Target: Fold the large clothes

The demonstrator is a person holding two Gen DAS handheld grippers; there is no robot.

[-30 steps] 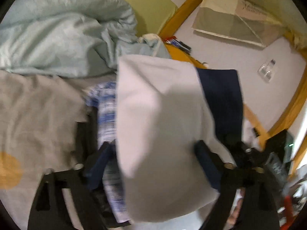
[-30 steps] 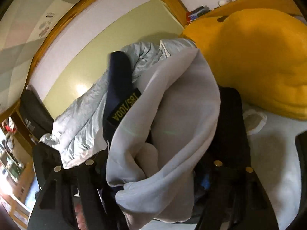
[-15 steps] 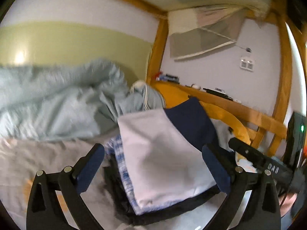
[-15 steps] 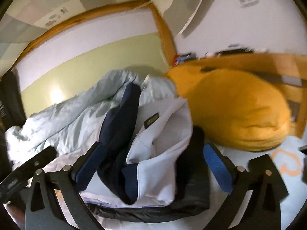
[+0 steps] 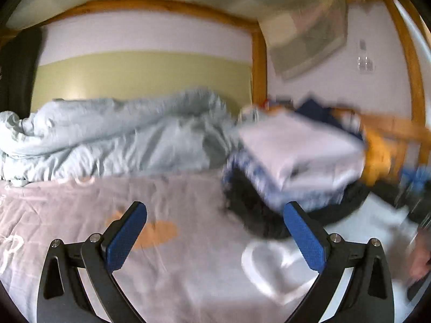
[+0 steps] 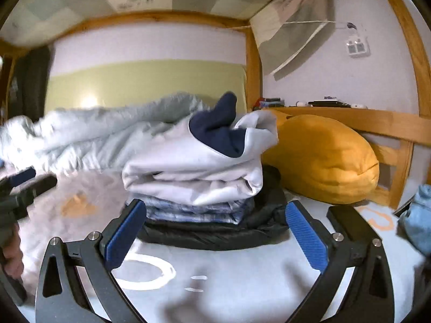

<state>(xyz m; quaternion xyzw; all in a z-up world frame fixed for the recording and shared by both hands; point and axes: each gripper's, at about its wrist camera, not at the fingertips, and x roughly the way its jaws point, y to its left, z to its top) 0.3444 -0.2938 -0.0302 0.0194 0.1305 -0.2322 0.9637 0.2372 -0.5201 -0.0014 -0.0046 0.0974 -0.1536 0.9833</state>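
Note:
A folded white and navy garment (image 6: 199, 167) lies on top of a stack on the bed, over a blue plaid piece (image 6: 196, 211) and a black jacket (image 6: 215, 234). My right gripper (image 6: 215, 212) stands open just in front of the stack, nothing between its blue pads. In the left wrist view the same white garment (image 5: 299, 150) and black jacket (image 5: 253, 212) sit blurred at the right. My left gripper (image 5: 214, 215) is open over the bed sheet (image 5: 188, 269), left of the stack and apart from it.
A crumpled pale blue duvet (image 5: 113, 134) runs along the far wall. A yellow pillow (image 6: 323, 158) lies right of the stack against the wooden bed frame (image 6: 377, 123). A light blue cloth (image 6: 417, 220) sits at the far right. A hand (image 5: 420, 263) shows at the edge.
Both grippers let go of the white and navy garment, which now rests on the stack. Both pulled back from it, the left one swinging leftward over the sheet.

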